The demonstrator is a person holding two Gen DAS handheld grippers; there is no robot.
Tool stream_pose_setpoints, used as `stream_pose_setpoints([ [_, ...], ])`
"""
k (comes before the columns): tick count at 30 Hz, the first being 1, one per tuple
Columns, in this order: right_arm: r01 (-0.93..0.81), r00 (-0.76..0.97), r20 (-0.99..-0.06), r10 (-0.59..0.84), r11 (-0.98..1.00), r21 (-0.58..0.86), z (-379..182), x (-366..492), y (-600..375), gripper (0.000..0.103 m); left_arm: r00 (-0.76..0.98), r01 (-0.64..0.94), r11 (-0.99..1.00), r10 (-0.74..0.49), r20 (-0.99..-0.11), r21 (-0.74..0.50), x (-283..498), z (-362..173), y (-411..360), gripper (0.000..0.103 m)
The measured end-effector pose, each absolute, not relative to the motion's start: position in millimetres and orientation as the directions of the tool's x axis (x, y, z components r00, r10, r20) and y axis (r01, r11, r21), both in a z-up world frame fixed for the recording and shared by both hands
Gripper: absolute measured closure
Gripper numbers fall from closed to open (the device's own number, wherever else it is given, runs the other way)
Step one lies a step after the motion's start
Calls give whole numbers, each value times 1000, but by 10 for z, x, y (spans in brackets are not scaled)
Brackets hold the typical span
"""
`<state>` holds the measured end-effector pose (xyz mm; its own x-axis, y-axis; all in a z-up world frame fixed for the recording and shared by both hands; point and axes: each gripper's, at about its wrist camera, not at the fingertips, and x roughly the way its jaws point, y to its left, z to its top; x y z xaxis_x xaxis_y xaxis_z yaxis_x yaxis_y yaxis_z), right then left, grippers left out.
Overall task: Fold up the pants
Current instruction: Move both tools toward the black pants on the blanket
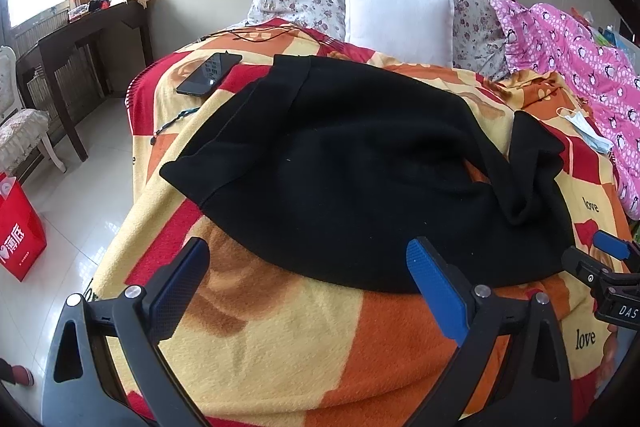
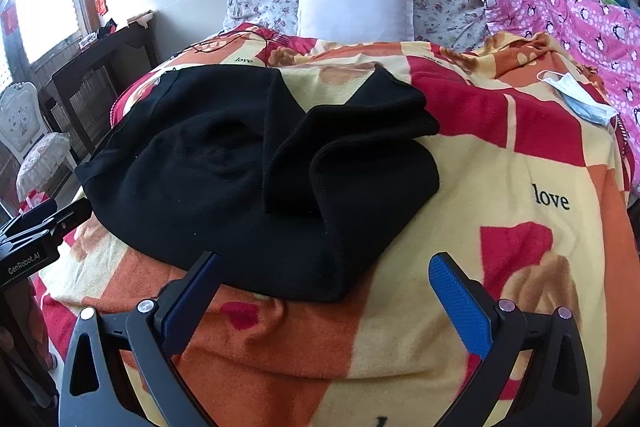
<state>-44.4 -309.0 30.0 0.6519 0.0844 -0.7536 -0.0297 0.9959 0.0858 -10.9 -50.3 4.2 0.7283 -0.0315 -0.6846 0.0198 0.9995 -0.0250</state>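
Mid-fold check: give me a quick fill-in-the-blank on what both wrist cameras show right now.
1. The pants lying on the blanket are ____ in colour.
2. The left gripper and right gripper both have their jaws ____.
3. The phone lies on the blanket, ____ the pants.
4. The pillow behind the pants is ____.

Missing words: black; open; beside; white

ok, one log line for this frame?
task: fold pants | black pants: partly folded on blanket | left hand-held gripper: open, empty | right hand-held gripper: open, empty | phone beside pants
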Motion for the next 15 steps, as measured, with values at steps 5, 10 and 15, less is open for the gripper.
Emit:
stream_pose_setpoints([
  [5,-31,645,-759,87,996,88,252,-420,-3088,1,725,18,1000,-30,-688,-25,-83,26,-508,3],
  [10,-27,643,-762,83,996,86,225,-399,-3106,1,715,17,1000,-31,-698,-27,-42,-6,-500,3],
  [15,-6,651,-756,74,996,92,271,-350,-3210,1,709,4,1000,-22,-704,-27,43,-21,-452,3],
])
